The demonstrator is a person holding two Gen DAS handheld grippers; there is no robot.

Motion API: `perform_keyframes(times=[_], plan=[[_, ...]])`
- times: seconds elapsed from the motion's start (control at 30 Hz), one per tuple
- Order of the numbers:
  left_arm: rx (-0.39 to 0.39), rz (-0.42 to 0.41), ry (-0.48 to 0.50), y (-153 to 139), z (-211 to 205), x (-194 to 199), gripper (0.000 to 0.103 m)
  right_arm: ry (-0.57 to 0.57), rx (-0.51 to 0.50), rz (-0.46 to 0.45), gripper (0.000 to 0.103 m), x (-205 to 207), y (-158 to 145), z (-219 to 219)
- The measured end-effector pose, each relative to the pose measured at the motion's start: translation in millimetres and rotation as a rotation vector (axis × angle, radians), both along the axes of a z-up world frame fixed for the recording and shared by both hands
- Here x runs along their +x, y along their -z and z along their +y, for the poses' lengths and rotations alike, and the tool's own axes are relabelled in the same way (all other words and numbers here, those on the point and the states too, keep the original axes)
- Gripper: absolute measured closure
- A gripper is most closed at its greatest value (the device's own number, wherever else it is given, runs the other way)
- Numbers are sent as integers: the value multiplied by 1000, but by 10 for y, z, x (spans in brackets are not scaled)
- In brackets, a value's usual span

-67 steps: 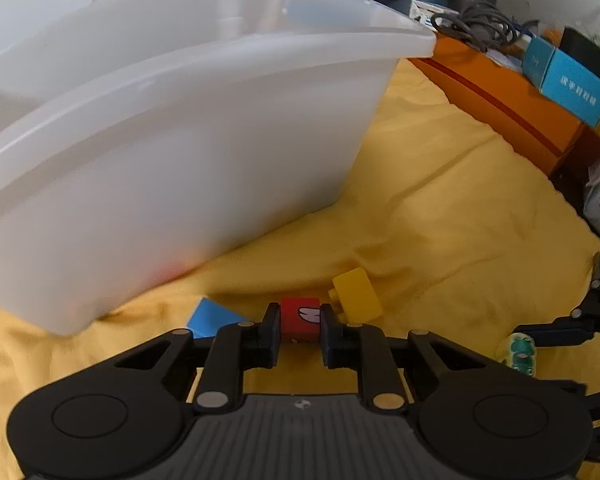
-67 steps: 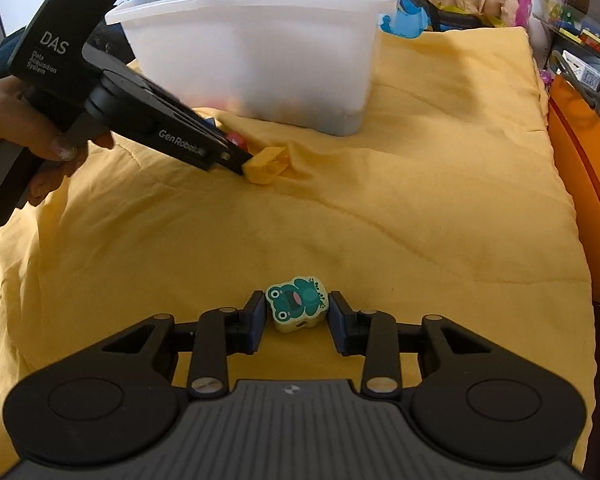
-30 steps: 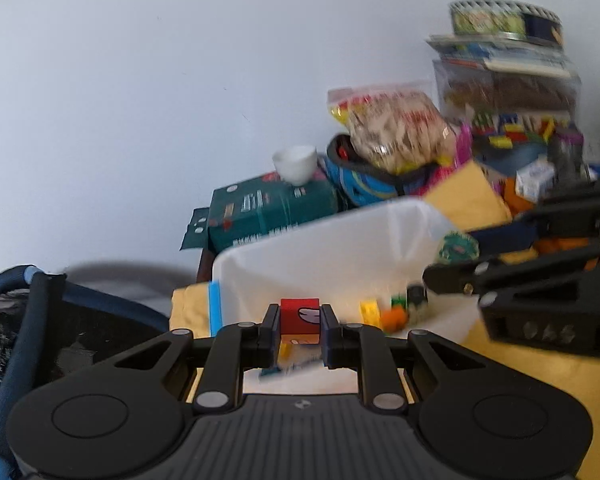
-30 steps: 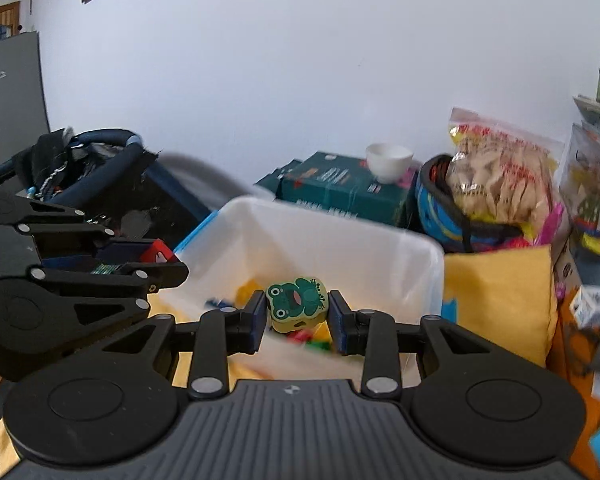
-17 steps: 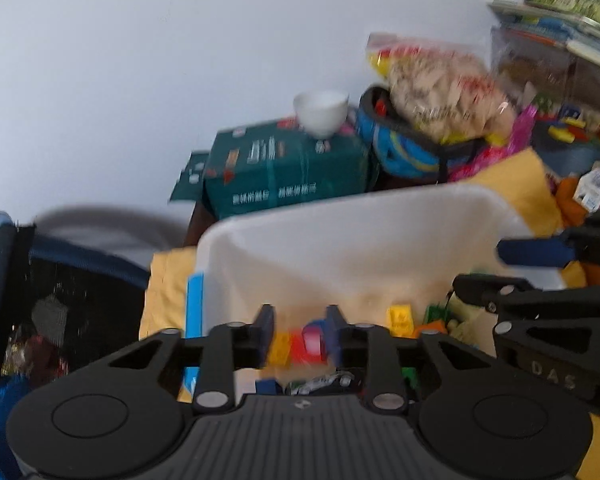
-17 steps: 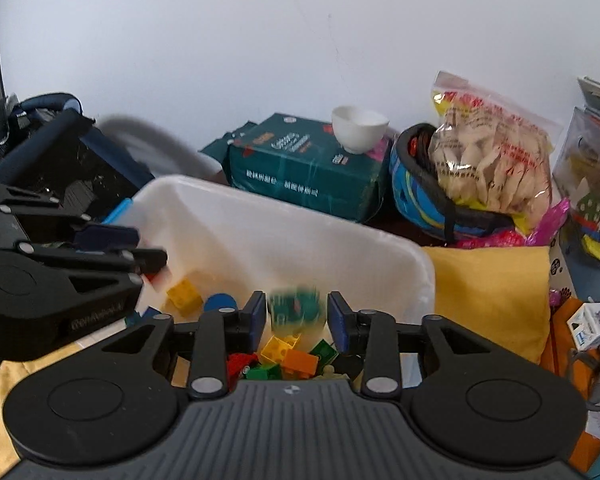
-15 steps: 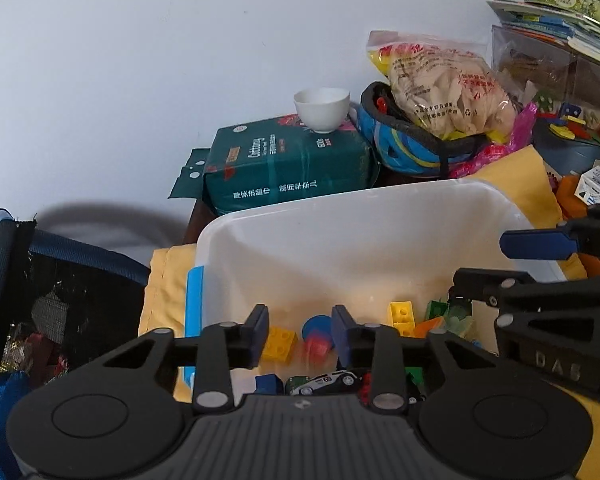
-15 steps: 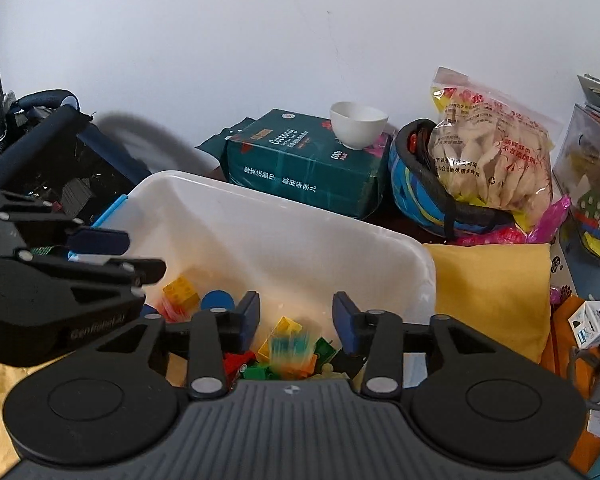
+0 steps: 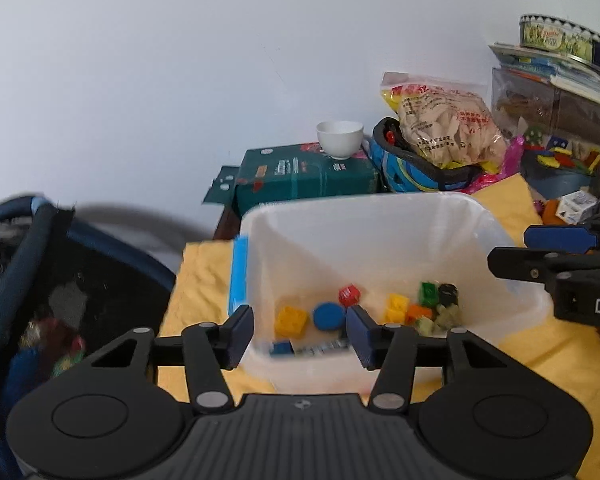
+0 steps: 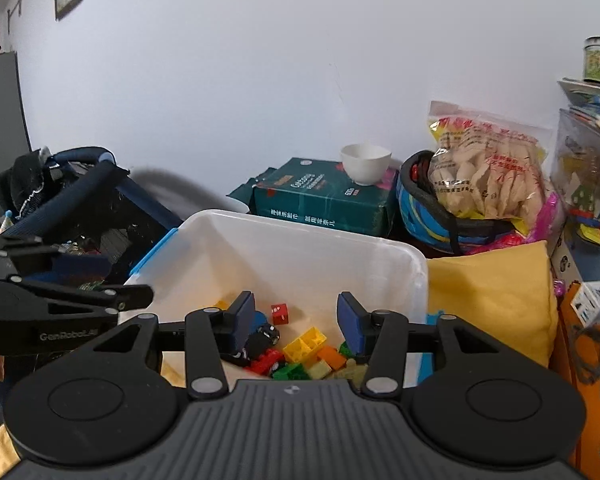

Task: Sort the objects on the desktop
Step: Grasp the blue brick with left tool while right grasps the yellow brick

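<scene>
Left gripper (image 9: 300, 334) and right gripper (image 10: 296, 322) both spread wide, empty, above the white bin's (image 9: 364, 208) rim; red cube (image 9: 349, 294) lies inside at 12 o'clock.

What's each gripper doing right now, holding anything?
Left gripper: open, holding nothing, above the white bin.
Right gripper: open, holding nothing, above the same bin.

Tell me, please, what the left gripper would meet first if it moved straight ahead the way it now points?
Probably the round blue disc on the floor of the translucent white plastic bin, seen between the open fingers of the left gripper; depth is hard to judge.
</scene>
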State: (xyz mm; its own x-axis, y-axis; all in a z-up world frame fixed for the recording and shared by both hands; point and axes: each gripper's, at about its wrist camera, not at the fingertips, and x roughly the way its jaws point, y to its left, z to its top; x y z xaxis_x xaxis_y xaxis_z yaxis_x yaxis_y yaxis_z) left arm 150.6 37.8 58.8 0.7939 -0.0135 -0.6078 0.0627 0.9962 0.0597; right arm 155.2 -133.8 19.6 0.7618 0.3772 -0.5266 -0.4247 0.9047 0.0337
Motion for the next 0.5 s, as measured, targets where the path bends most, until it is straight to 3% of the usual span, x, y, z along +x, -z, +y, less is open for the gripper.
perform_keyframes(times=[0.13, 0.27, 0.4, 0.5], plan=[[4, 40, 10, 273, -35, -241, 44, -9, 4, 2, 53, -240, 101, -97], [3, 169, 65, 714, -165, -239, 44, -13, -33, 45, 53, -424, 323, -160], [-7, 239, 117, 1029, -352, -67, 44, 16, -54, 129, 53, -517, 561, -229], [-79, 294, 127, 1189, -402, 141, 44, 39, -65, 164, 53, -580, 666, -280]])
